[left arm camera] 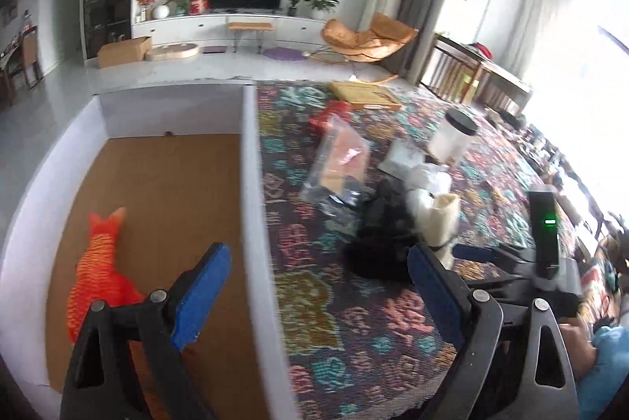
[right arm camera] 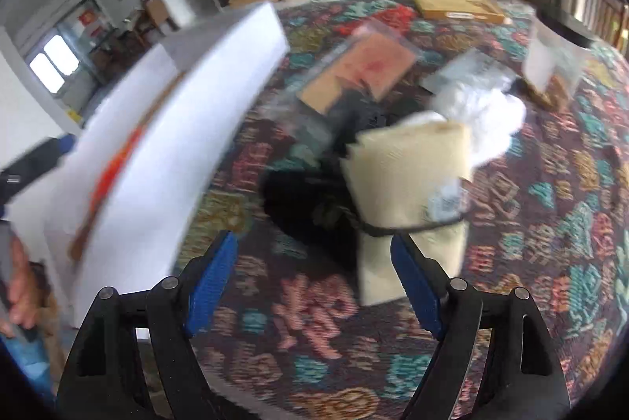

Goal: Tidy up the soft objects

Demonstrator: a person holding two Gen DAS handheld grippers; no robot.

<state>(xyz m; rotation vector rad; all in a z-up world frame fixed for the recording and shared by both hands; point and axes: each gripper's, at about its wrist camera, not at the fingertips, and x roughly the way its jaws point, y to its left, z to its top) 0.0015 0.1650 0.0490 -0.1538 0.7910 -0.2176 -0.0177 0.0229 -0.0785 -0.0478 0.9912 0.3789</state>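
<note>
With both the left gripper (left arm camera: 318,286) and right gripper (right arm camera: 314,286) spread and empty, the cream cloth (right arm camera: 409,180) lying on the black bundle (right arm camera: 310,192) beside the white box (left arm camera: 251,184) could drag its neighbours along if pinched carelessly.

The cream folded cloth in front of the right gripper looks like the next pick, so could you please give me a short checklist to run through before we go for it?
1. Right gripper open and empty: ok, fingers spread wide with nothing between them.
2. Left gripper open and empty: ok, astride the white box wall.
3. Cream folded cloth reachable: ok, just ahead of the right fingers.
4. Cloth free to lift: not ok, a dark cord crosses it and it overlaps the black soft item.
5. Room in the box: ok, only the orange plush toy lies inside.
6. Sharp view for aiming: not ok, the right wrist view is motion-blurred.
</note>
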